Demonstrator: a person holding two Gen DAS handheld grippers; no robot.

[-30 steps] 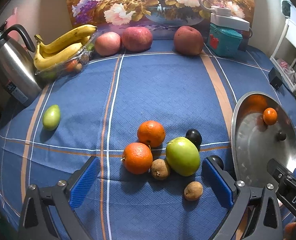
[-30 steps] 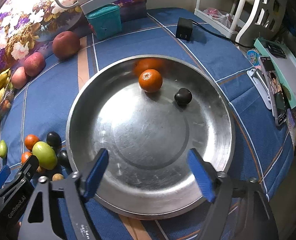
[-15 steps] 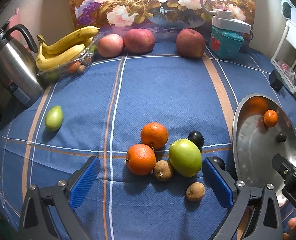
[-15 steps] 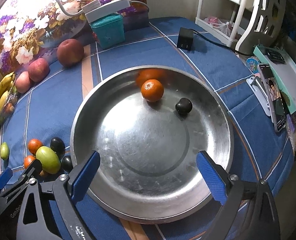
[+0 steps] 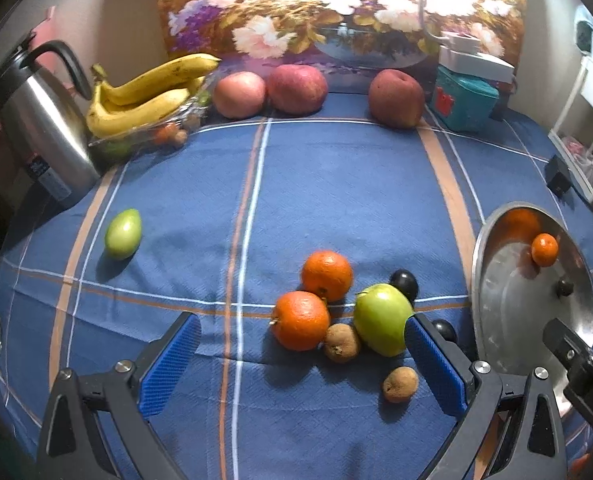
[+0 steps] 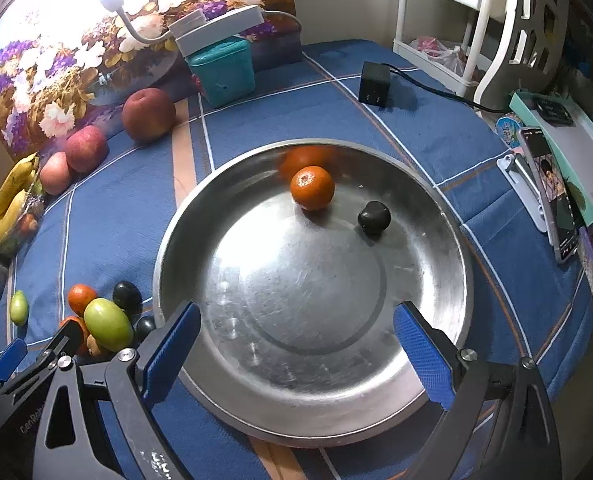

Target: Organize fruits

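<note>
Steel tray [image 6: 436,344] on blue tablecloth [image 5: 336,184] holds 1 tangerine [image 6: 312,187] & 1 dark plum [image 6: 374,217], apart, both toward far rim. Right gripper [image 6: 296,336] hangs over tray's near edge; jaws have just been opening, now spread wide w/ nothing between. Beside tray, a cluster: 2 oranges [image 5: 301,320], green apple [image 5: 382,319], 2 small brown fruits [image 5: 341,342], 2 more plums [image 5: 404,282]. Left gripper [image 5: 302,364] released, just short of cluster. Lone green fruit [image 5: 123,233] well left.
</note>
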